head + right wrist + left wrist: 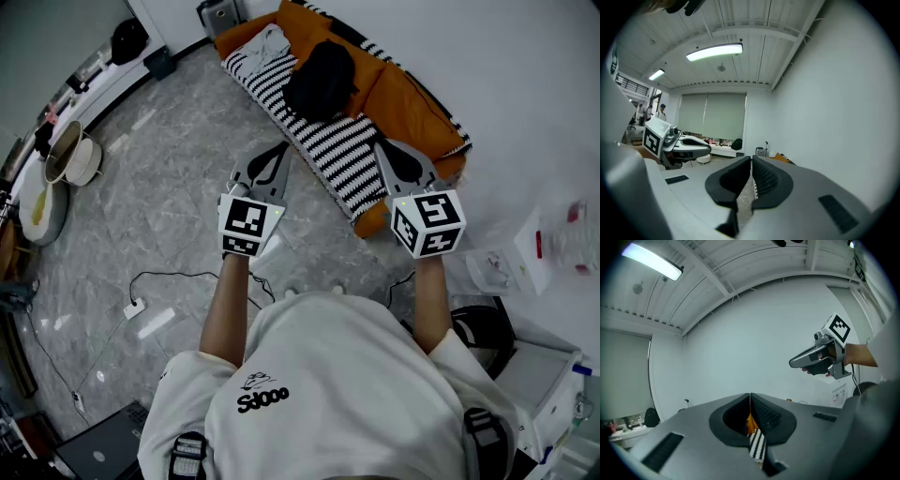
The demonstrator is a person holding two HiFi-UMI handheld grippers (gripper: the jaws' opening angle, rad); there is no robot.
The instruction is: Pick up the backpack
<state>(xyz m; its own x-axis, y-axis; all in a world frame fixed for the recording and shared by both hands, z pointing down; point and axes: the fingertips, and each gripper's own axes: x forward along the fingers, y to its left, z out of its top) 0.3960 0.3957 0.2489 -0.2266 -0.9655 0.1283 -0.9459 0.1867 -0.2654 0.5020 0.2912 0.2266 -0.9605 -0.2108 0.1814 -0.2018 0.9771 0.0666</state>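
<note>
The black backpack (319, 80) lies on the orange sofa (403, 98), on top of its striped cover (342, 150), close to the wall. We hold the left tool (281, 150) and the right tool (382, 145) in the air at the sofa's near edge, apart from the backpack. Both have their jaws together and grip nothing. By the left wall stand two round pots (64, 150); what is inside we cannot tell. A thin cable (178, 276) lies on the grey floor (169, 187), and a laptop (98, 452) at our left side.
</note>
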